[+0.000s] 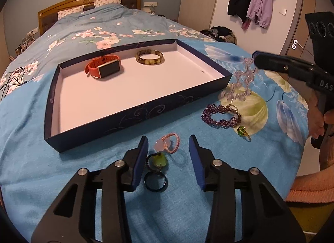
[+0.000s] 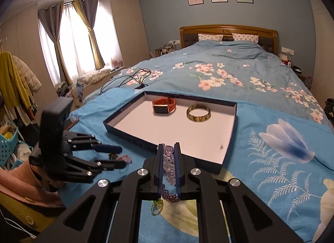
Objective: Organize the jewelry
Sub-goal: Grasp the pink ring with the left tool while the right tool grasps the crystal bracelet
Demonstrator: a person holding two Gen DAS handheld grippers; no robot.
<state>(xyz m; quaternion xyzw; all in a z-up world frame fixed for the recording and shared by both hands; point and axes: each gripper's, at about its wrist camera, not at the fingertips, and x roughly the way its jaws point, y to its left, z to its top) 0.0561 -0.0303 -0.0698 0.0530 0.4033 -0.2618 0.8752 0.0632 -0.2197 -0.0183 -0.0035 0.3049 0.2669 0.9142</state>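
Note:
A dark blue tray (image 1: 133, 115) (image 2: 227, 159) lies on the bed and holds an orange smartwatch (image 1: 104, 67) (image 2: 163, 105) and a mottled bangle (image 1: 149, 56) (image 2: 198, 113). My right gripper (image 2: 168, 149) (image 1: 255, 58) is shut on a pale lilac crystal bracelet (image 2: 170, 164) (image 1: 243, 78), which dangles above the bed right of the tray. My left gripper (image 1: 168, 144) (image 2: 123, 157) is open, low over a pink bead ring (image 1: 170, 143), a green stone ring (image 1: 158, 160) and a dark blue ring (image 1: 155, 182). A purple bead bracelet (image 1: 221, 115) and a green gem ring (image 1: 243, 132) (image 2: 157, 206) lie to the right.
The blue floral bedspread (image 1: 31, 159) covers the bed. Black cables (image 2: 129, 80) lie beyond the tray's left corner. Coats (image 1: 250, 3) hang on the wall. A turquoise basket (image 2: 7, 144) and clothes stand by the bed's left side.

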